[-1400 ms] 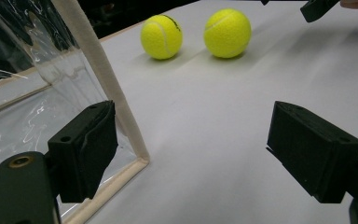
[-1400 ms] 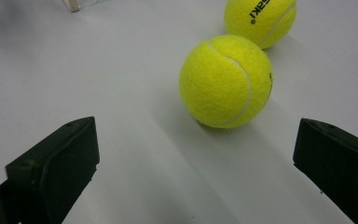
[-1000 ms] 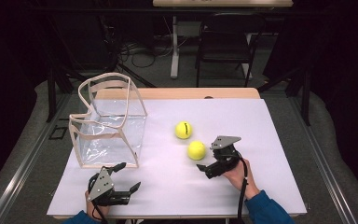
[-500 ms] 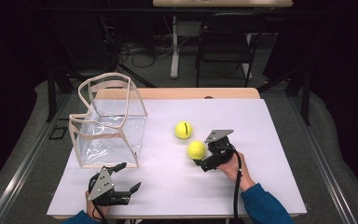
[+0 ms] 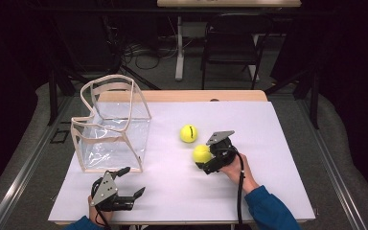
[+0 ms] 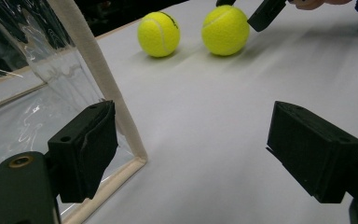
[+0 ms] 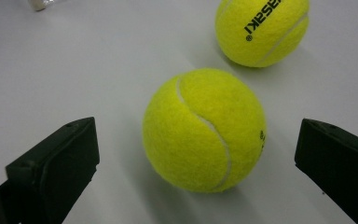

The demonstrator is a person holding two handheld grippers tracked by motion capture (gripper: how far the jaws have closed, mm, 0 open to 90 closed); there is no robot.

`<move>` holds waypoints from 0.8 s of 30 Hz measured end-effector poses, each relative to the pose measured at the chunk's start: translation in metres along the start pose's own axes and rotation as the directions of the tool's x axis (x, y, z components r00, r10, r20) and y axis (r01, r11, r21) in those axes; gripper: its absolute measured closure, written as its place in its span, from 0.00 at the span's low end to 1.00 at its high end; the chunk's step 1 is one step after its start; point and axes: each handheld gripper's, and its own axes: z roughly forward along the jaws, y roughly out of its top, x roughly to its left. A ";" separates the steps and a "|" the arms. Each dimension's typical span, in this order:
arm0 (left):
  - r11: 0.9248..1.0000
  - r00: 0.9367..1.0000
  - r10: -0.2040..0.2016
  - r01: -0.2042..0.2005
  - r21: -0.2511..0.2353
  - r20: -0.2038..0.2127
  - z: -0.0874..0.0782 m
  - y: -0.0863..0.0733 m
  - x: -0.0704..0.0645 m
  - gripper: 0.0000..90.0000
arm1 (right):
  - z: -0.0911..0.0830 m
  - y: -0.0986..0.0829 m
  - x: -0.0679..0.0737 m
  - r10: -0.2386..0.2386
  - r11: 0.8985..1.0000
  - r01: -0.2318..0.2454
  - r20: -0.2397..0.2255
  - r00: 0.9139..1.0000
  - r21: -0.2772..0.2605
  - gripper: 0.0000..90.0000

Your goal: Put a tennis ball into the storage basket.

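On a white table, my right gripper has its jaws spread wide on either side of the nearer tennis ball, not yet touching it. In the right gripper view this nearer tennis ball sits on the table between the two black jaws, with gaps on both sides. A second tennis ball rests just beyond it, apart from it. My left gripper hovers at the table's near left edge, jaws apart and holding nothing, just beside the lower corner of a clear plastic bag with cream trim that stands upright.
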 end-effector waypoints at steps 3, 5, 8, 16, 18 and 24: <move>1.000 1.000 -0.002 0.002 0.003 0.003 0.001 0.000 -0.001 0.18 | 0.002 0.001 -0.001 0.002 1.000 -0.002 0.001 1.000 0.005 0.00; 1.000 1.000 0.001 -0.001 0.003 0.004 0.000 0.000 -0.001 0.18 | 0.004 0.003 -0.001 0.002 1.000 -0.001 -0.004 1.000 0.011 0.00; 1.000 1.000 -0.001 0.001 0.004 0.004 0.000 0.000 -0.001 0.18 | 0.007 0.005 -0.001 -0.004 1.000 0.005 -0.008 1.000 0.021 0.00; 1.000 1.000 0.000 0.000 0.004 0.005 0.000 0.000 -0.001 0.18 | 0.013 0.013 -0.005 -0.004 0.998 0.004 -0.003 1.000 0.065 0.00; 1.000 1.000 0.001 -0.001 0.000 0.004 0.000 0.000 -0.001 0.18 | 0.016 0.013 -0.005 -0.004 0.997 0.004 -0.005 1.000 0.079 0.00; 1.000 1.000 -0.004 0.004 0.005 0.004 0.001 0.000 0.000 0.18 | 0.023 0.014 -0.008 0.002 0.993 0.000 -0.015 1.000 0.120 0.01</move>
